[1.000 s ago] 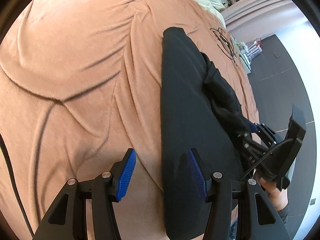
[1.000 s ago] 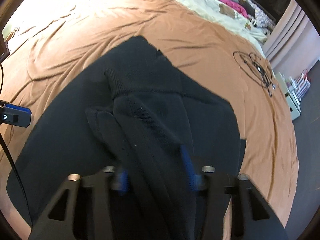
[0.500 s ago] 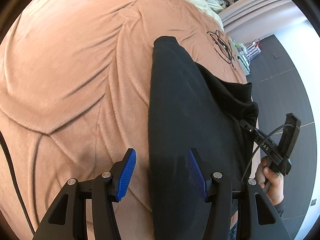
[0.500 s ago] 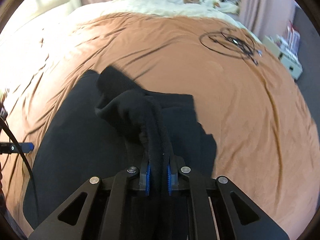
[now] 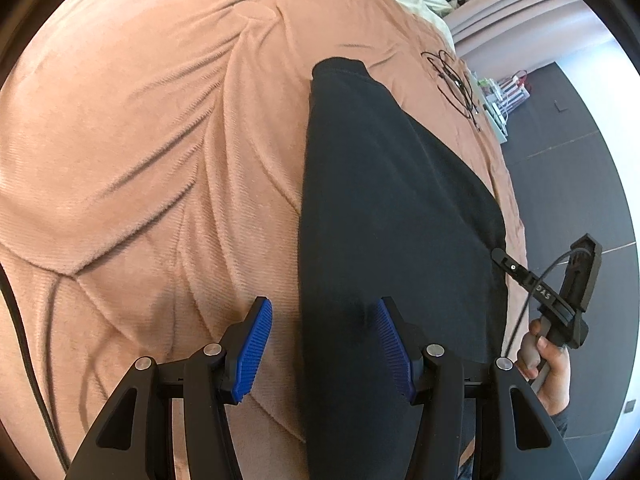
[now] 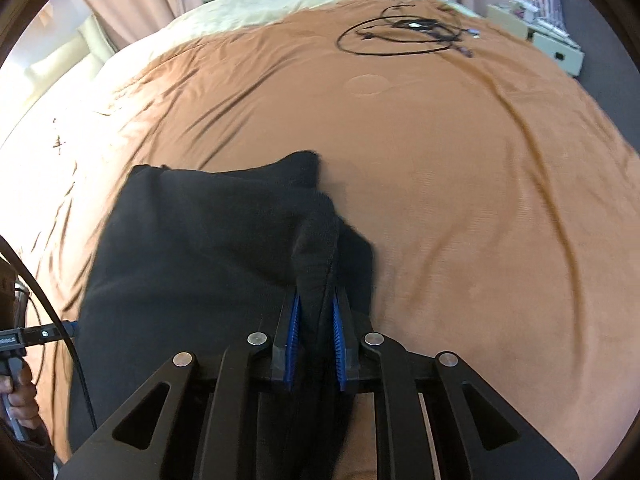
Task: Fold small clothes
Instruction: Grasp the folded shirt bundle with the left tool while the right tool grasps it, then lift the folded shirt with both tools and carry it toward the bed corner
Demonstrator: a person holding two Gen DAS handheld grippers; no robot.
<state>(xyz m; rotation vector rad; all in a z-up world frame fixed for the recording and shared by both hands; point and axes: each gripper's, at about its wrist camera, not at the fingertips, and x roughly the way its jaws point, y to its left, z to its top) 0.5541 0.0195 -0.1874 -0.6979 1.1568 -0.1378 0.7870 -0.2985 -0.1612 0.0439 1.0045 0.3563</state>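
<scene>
right now your right tongs (image 6: 315,322) pinch a bunched edge of the black garment (image 6: 192,264) – pads pressed on the cloth. your left tongs (image 5: 322,344) stand about half open, gripping nothing, one pad over the garment's edge. it lies spread on the brown bed cover (image 5: 140,152).

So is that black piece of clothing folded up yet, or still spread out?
Partly folded. The black garment lies mostly flat on the brown bedspread, while the right claw pinches one bunched edge, lifted above the rest.
</scene>
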